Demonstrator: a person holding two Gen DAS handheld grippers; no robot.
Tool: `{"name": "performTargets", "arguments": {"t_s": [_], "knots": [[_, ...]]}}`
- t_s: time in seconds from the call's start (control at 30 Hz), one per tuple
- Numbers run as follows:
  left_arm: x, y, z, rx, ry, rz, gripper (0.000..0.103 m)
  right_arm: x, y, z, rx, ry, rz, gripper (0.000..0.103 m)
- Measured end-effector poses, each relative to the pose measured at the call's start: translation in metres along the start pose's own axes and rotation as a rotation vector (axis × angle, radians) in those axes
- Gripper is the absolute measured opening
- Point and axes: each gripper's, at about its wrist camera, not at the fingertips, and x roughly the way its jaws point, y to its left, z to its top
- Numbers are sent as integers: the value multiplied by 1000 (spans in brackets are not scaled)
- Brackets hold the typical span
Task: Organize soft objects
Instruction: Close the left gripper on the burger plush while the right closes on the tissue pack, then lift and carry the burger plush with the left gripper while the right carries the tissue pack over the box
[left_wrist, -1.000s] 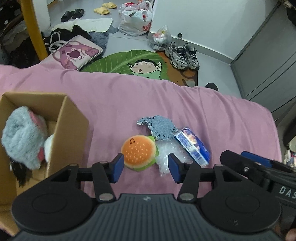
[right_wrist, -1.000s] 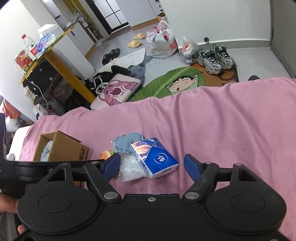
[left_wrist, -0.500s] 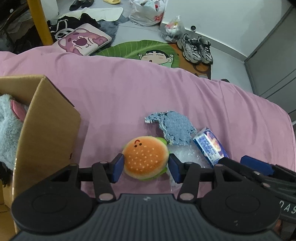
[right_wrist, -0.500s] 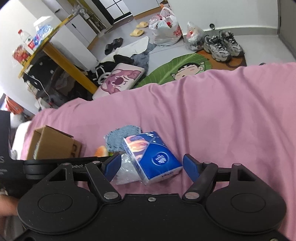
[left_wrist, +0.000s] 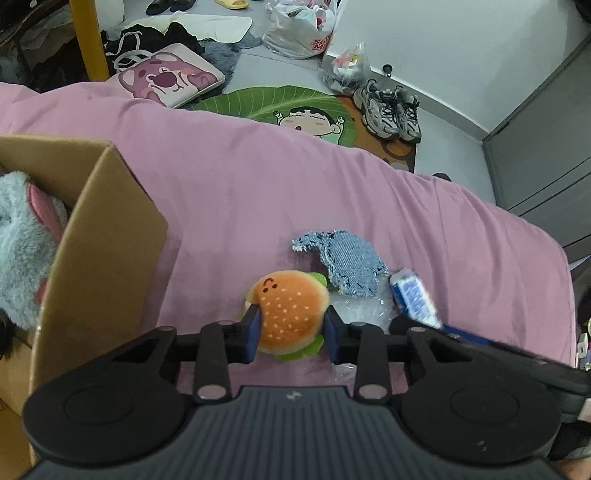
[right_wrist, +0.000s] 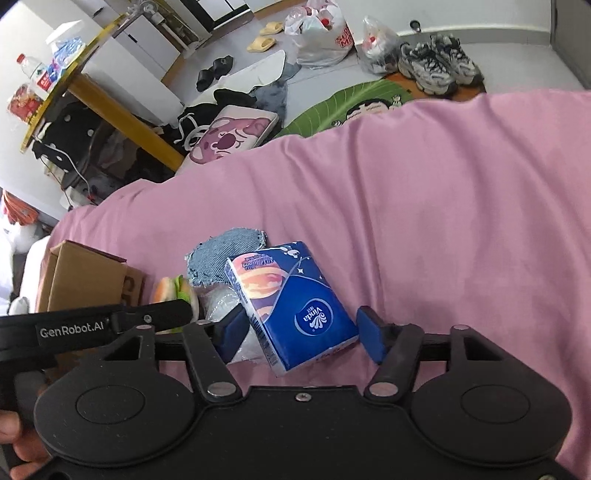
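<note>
An orange burger plush (left_wrist: 291, 310) lies on the pink bed cover (left_wrist: 258, 192). My left gripper (left_wrist: 291, 332) is closing, and its blue pads press on the plush's two sides. A blue tissue pack (right_wrist: 295, 306) lies between the fingers of my right gripper (right_wrist: 301, 332). Those jaws are closing too, with the pads close beside the pack but not squeezing it. A frayed denim patch (left_wrist: 347, 266) and a clear plastic wrap (left_wrist: 358, 310) lie between the plush and the pack. At left stands an open cardboard box (left_wrist: 107, 236) with a grey plush toy (left_wrist: 18, 240) inside.
The two grippers sit side by side, and the left one's black body (right_wrist: 110, 325) crosses the right wrist view. The bed edge runs along the far side. On the floor beyond it lie a leaf mat (left_wrist: 266, 103), sneakers (left_wrist: 388, 110), bags and a pink cushion (left_wrist: 170, 74).
Both grippers have sunk toward the bed. The left jaws closed onto the burger plush. The right jaws narrowed around the tissue pack.
</note>
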Motion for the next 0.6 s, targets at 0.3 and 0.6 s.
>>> {"name": "performTargets", "arguments": {"t_s": [0.3, 0.6], "knots": [[-16, 0, -6, 16, -15, -36, 28, -36, 11, -12, -19, -54, -28, 54], [-43, 2, -18, 29, -47, -60, 28, -62, 27, -20, -24, -99, -50, 54]]}}
